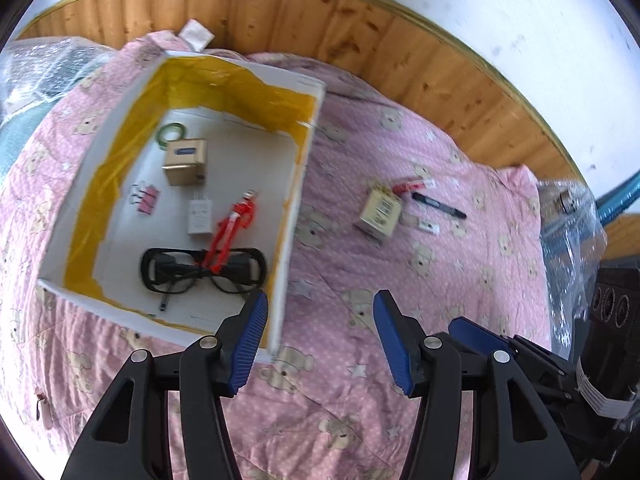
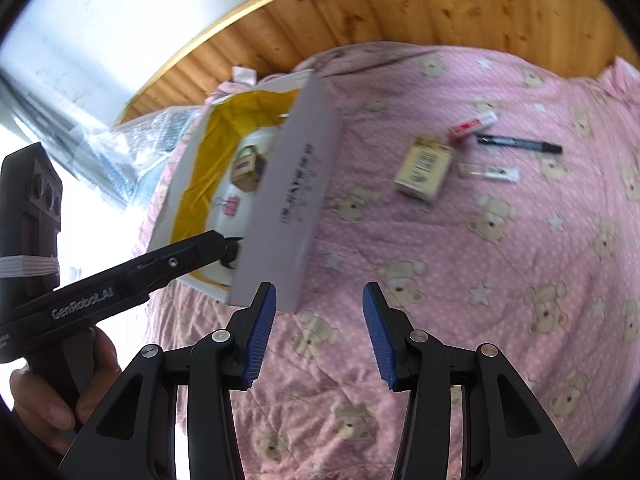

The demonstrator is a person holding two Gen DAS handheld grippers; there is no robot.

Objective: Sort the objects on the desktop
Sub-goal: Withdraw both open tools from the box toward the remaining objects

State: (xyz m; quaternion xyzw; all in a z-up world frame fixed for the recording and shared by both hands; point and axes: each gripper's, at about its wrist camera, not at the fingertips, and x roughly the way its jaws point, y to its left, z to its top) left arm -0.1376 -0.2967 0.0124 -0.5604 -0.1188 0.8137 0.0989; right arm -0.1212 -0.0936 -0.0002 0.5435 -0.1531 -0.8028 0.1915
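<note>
Desktop odds and ends are what we are sorting, and they sit in two groups on the pink blanket (image 1: 400, 280). On the left, the white box (image 1: 298, 184) with yellow tape lining its walls already holds a green tape roll (image 1: 170, 134), a gold carton (image 1: 186, 162), pink binder clips (image 1: 146, 200), a white charger (image 1: 200, 214), a red tool (image 1: 234, 226) and black glasses (image 1: 202, 270). We judge this box to be the collecting place, which is why it stands open-topped within easy reach.

To the right, well apart from the box, the unsorted things lie close together: a small cream carton (image 2: 424, 168), a red-and-white stick (image 2: 474, 124), a black pen (image 2: 520, 143) and a clear little packet (image 2: 488, 171).

Our left gripper (image 1: 320, 338) hovers near the box's right wall, fingers apart and holding nothing. Our right gripper (image 2: 319, 334) also has its fingers spread and empty, facing the loose pile. A hand (image 2: 60, 396) grips the left tool's handle.

We judge the next pick falls to the right gripper, since the pile lies on its side.
</note>
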